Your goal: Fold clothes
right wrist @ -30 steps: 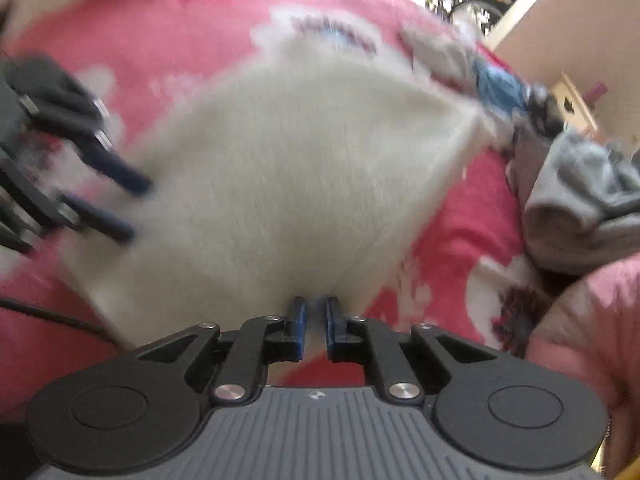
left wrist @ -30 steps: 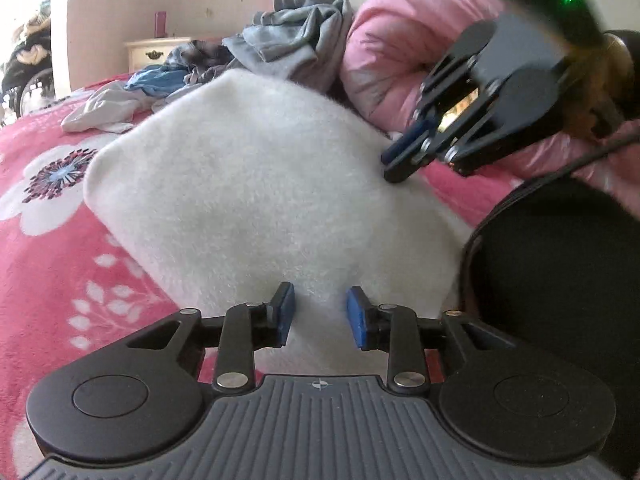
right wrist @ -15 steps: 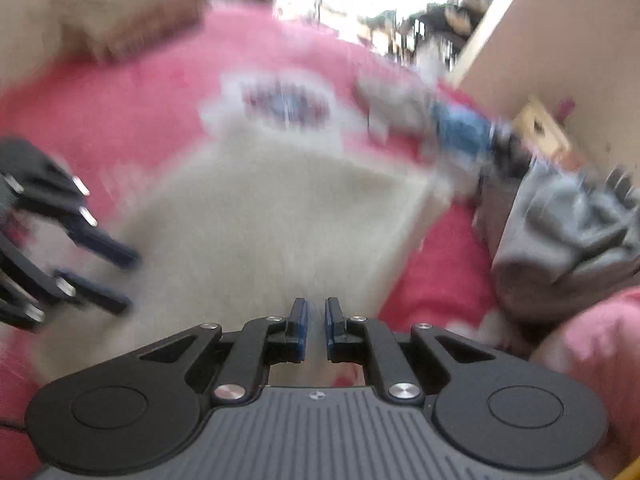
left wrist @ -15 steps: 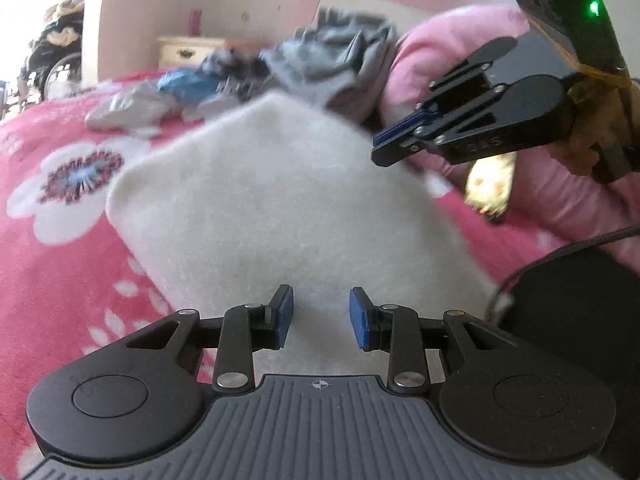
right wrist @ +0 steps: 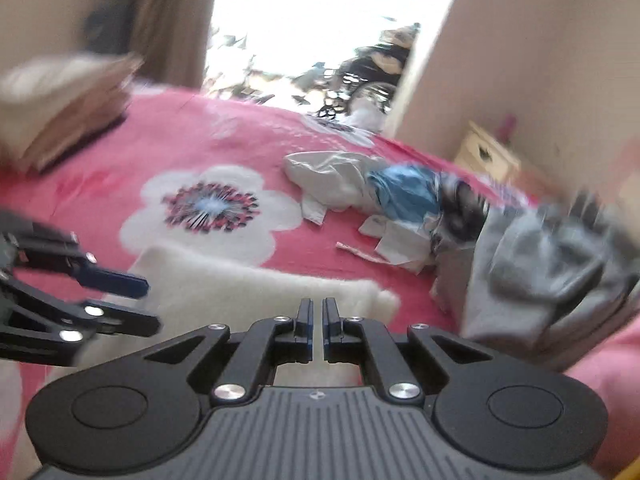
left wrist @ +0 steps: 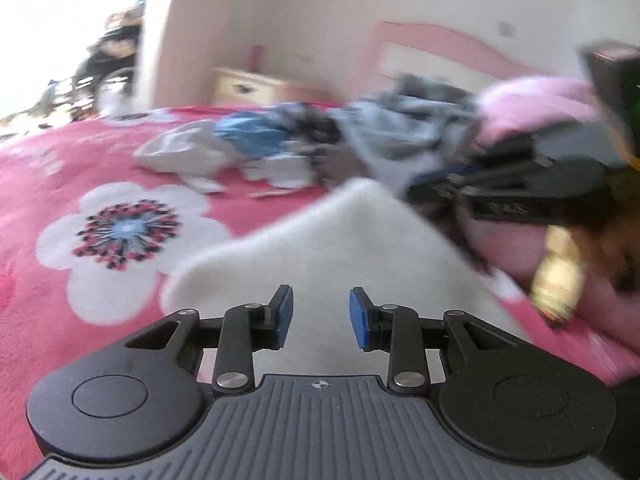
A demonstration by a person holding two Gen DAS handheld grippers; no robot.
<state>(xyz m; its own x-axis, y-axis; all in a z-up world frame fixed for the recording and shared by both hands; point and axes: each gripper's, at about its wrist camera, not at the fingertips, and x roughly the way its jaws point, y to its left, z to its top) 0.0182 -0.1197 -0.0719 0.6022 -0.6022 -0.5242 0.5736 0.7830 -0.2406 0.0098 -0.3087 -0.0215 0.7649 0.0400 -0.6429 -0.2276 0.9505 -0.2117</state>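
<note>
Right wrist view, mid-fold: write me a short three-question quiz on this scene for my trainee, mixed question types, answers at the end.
1. True or false: the right gripper has its jaws spread wide over the white fleece garment.
2. Multiple choice: what lies directly beyond the white fleece garment on the pink floral blanket? A) a big white flower print; B) a green towel; C) a pair of shoes.
3. Fill in: in the heap of unfolded clothes, the blue garment lies between a pale grey garment and a larger ____ sweatshirt.

Key: 1 false, the jaws are nearly together with nothing between the pads. 2 A. 3 grey.
</note>
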